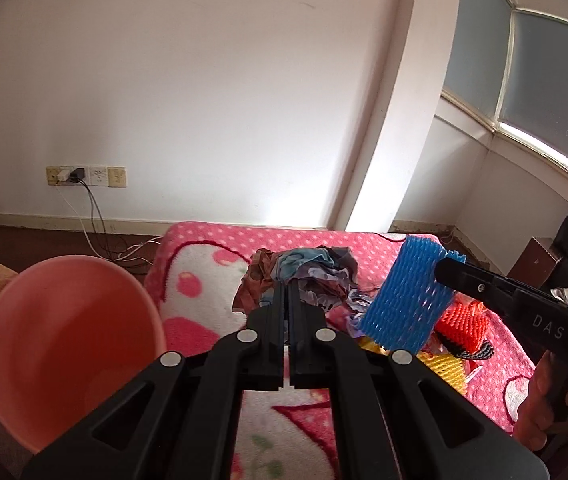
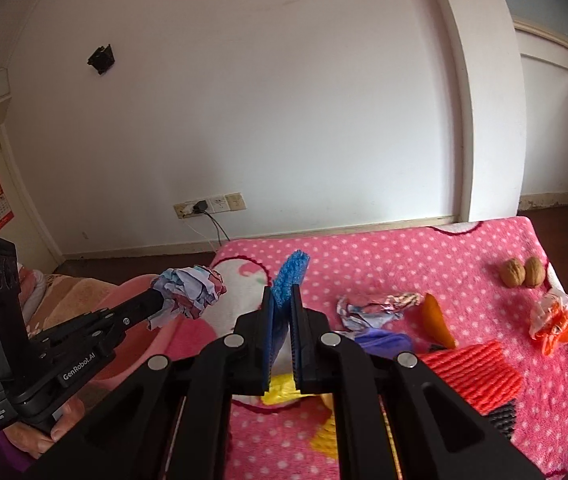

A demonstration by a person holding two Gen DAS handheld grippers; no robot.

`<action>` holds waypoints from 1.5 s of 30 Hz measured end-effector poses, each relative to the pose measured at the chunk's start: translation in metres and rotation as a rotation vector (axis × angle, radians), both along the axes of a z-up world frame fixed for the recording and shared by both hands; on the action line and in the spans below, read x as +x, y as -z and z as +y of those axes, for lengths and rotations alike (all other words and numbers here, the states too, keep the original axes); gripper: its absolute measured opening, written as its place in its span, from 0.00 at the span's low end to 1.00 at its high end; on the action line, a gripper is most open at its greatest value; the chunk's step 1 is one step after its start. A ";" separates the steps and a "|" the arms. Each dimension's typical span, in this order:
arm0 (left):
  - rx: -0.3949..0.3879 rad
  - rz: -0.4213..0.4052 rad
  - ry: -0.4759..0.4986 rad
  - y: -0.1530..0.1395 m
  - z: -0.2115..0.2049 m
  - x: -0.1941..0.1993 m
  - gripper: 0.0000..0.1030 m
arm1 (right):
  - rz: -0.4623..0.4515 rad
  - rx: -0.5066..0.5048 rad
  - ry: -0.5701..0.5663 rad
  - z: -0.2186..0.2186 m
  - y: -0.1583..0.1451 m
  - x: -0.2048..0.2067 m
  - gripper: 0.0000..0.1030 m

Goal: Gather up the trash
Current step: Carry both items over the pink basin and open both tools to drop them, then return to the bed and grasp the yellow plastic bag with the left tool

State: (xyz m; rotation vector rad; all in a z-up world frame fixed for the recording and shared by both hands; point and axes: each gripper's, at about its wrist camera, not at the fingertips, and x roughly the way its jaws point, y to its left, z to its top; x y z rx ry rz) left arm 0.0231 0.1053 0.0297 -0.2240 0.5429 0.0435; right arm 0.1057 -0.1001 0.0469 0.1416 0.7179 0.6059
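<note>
Two light, squashy scraps are lifted above the bed [image 2: 444,248]: the left hand-held gripper [image 1: 287,286] pinches a crumpled paper wad [image 1: 304,276], the right hand-held gripper [image 2: 284,300] a blue foam net [image 2: 290,276], each gripped mid-body.

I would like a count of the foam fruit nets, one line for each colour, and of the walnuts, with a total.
Blue foam net: 1, held in the right claw
Red foam net: 1
Yellow foam net: 1
Walnuts: 2
Total: 5
</note>
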 end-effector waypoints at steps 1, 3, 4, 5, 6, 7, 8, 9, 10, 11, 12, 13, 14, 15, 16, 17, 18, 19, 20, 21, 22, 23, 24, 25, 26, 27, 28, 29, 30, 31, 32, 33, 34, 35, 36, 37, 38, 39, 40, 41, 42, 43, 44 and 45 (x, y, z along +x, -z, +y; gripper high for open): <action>0.006 -0.004 -0.024 -0.001 0.007 -0.006 0.01 | -0.005 0.006 -0.023 0.010 -0.002 -0.001 0.07; 0.012 -0.007 -0.067 -0.003 0.021 -0.016 0.01 | -0.015 0.016 -0.072 0.032 -0.007 -0.005 0.07; 0.014 -0.005 -0.089 -0.003 0.028 -0.021 0.01 | -0.018 0.021 -0.097 0.044 -0.009 -0.006 0.07; 0.014 -0.002 -0.111 -0.002 0.035 -0.026 0.01 | -0.020 0.026 -0.121 0.056 -0.011 -0.009 0.07; 0.014 0.002 -0.134 -0.002 0.043 -0.030 0.01 | -0.022 0.031 -0.145 0.068 -0.013 -0.011 0.07; 0.013 0.007 -0.156 0.000 0.050 -0.035 0.01 | -0.025 0.035 -0.168 0.079 -0.014 -0.013 0.07; 0.014 0.013 -0.180 0.001 0.057 -0.039 0.01 | -0.028 0.037 -0.191 0.090 -0.014 -0.015 0.07; 0.013 0.019 -0.203 0.003 0.065 -0.044 0.01 | -0.031 0.036 -0.212 0.101 -0.015 -0.017 0.07; 0.010 0.027 -0.226 0.005 0.073 -0.048 0.01 | -0.032 0.038 -0.230 0.111 -0.016 -0.020 0.07; 0.004 0.035 -0.249 0.008 0.080 -0.052 0.01 | -0.032 0.038 -0.249 0.121 -0.015 -0.021 0.07; 0.000 0.043 -0.269 0.010 0.088 -0.056 0.01 | -0.032 0.034 -0.266 0.130 -0.013 -0.022 0.07; -0.004 0.051 -0.287 0.013 0.094 -0.060 0.01 | -0.029 0.028 -0.281 0.139 -0.010 -0.022 0.07; -0.007 0.059 -0.303 0.016 0.100 -0.064 0.01 | -0.025 0.022 -0.296 0.148 -0.008 -0.023 0.07; -0.010 0.068 -0.317 0.019 0.105 -0.067 0.01 | -0.019 0.014 -0.307 0.156 -0.004 -0.024 0.07; -0.013 0.077 -0.329 0.021 0.109 -0.070 0.01 | -0.012 0.006 -0.318 0.163 0.000 -0.025 0.07; -0.015 0.084 -0.338 0.024 0.113 -0.072 0.01 | -0.002 -0.001 -0.326 0.169 0.004 -0.024 0.07; -0.016 0.089 -0.345 0.026 0.116 -0.075 0.01 | 0.008 -0.007 -0.334 0.175 0.008 -0.025 0.07; -0.016 0.093 -0.350 0.027 0.118 -0.076 0.01 | 0.017 -0.012 -0.341 0.180 0.012 -0.026 0.07; -0.017 0.096 -0.352 0.029 0.120 -0.077 0.01 | 0.027 -0.018 -0.348 0.184 0.015 -0.027 0.07; -0.015 0.100 -0.354 0.030 0.121 -0.078 0.01 | 0.035 -0.021 -0.353 0.187 0.018 -0.027 0.07; -0.013 0.104 -0.356 0.032 0.122 -0.080 0.01 | 0.043 -0.021 -0.358 0.190 0.021 -0.028 0.07; -0.015 0.107 -0.358 0.033 0.122 -0.082 0.01 | 0.050 -0.024 -0.361 0.192 0.024 -0.028 0.07; -0.020 0.108 -0.358 0.034 0.122 -0.083 0.01 | 0.055 -0.028 -0.365 0.193 0.027 -0.028 0.07; -0.026 0.109 -0.357 0.035 0.123 -0.084 0.01 | 0.058 -0.033 -0.367 0.195 0.029 -0.029 0.08; -0.029 0.112 -0.356 0.036 0.122 -0.084 0.01 | 0.061 -0.039 -0.368 0.196 0.031 -0.028 0.11; -0.028 0.114 -0.357 0.037 0.122 -0.084 0.01 | 0.065 -0.042 -0.368 0.196 0.032 -0.028 0.14; -0.028 0.116 -0.360 0.037 0.124 -0.084 0.01 | 0.068 -0.042 -0.367 0.194 0.032 -0.028 0.18; -0.030 0.119 -0.361 0.037 0.124 -0.084 0.05 | 0.071 -0.041 -0.367 0.194 0.033 -0.027 0.23; -0.034 0.120 -0.365 0.037 0.124 -0.085 0.10 | 0.071 -0.041 -0.368 0.195 0.034 -0.027 0.25; -0.039 0.119 -0.369 0.036 0.125 -0.085 0.26 | 0.069 -0.041 -0.369 0.195 0.034 -0.027 0.27; -0.048 0.115 -0.369 0.036 0.125 -0.085 0.33 | 0.067 -0.040 -0.368 0.194 0.034 -0.027 0.29; -0.056 0.110 -0.367 0.035 0.125 -0.086 0.38 | 0.066 -0.039 -0.368 0.193 0.033 -0.027 0.29; -0.058 0.107 -0.364 0.034 0.125 -0.084 0.38 | 0.065 -0.038 -0.368 0.192 0.033 -0.027 0.30; -0.054 0.105 -0.363 0.033 0.124 -0.085 0.38 | 0.062 -0.037 -0.366 0.191 0.032 -0.028 0.32; -0.050 0.103 -0.363 0.032 0.123 -0.085 0.38 | 0.060 -0.037 -0.362 0.190 0.032 -0.028 0.33; -0.047 0.102 -0.361 0.031 0.122 -0.085 0.38 | 0.058 -0.036 -0.360 0.188 0.032 -0.028 0.34; -0.047 0.100 -0.358 0.030 0.121 -0.084 0.38 | 0.059 -0.034 -0.358 0.186 0.031 -0.028 0.34; -0.047 0.097 -0.354 0.030 0.121 -0.084 0.38 | 0.058 -0.033 -0.357 0.185 0.031 -0.028 0.34; -0.047 0.093 -0.349 0.028 0.119 -0.085 0.38 | 0.056 -0.032 -0.354 0.182 0.031 -0.029 0.35; -0.048 0.088 -0.342 0.028 0.118 -0.084 0.38 | 0.053 -0.032 -0.351 0.180 0.030 -0.030 0.35; -0.049 0.084 -0.336 0.027 0.117 -0.083 0.38 | 0.051 -0.031 -0.348 0.177 0.029 -0.030 0.36; -0.049 0.082 -0.328 0.025 0.114 -0.082 0.38 | 0.049 -0.030 -0.345 0.174 0.028 -0.031 0.36; -0.047 0.081 -0.321 0.025 0.111 -0.081 0.38 | 0.048 -0.029 -0.342 0.171 0.028 -0.032 0.37; -0.044 0.081 -0.314 0.024 0.109 -0.081 0.38 | 0.046 -0.030 -0.339 0.168 0.027 -0.033 0.38</action>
